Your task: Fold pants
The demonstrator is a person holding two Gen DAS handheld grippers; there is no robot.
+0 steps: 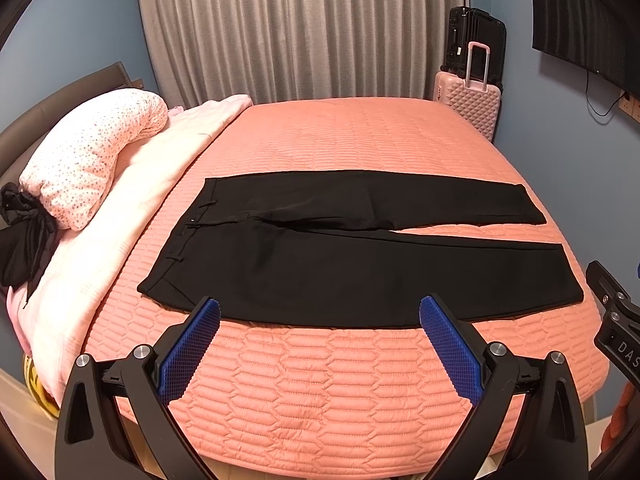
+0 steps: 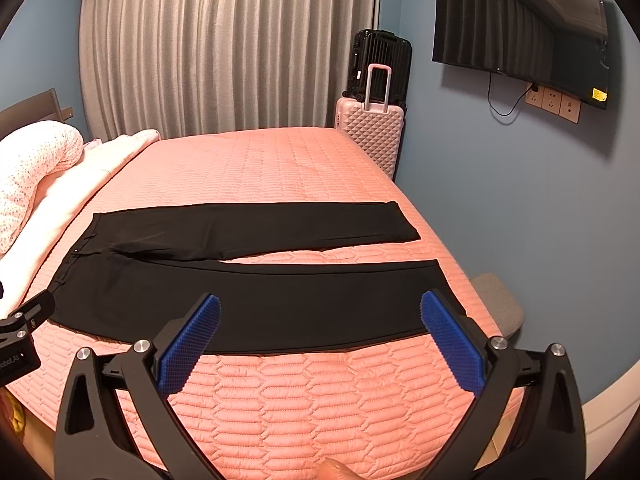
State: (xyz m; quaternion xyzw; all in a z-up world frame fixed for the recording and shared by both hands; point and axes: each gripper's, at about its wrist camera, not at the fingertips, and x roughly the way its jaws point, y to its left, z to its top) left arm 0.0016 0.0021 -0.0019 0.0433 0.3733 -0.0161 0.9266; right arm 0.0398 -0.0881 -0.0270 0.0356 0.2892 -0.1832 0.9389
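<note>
Smooth black pants flat, quilted bedspread, tools wide

Black pants; salmon quilted bedspread; pink diamond-textured suitcase; blue fingers.

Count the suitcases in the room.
2, both beyond the bed's far right corner: a pink diamond-textured hard-shell suitcase in front, and a black ribbed hard-shell suitcase behind it. Others may be hidden.

text "DAS" | on right claw body || text "obot.AI" | on left claw body
</note>
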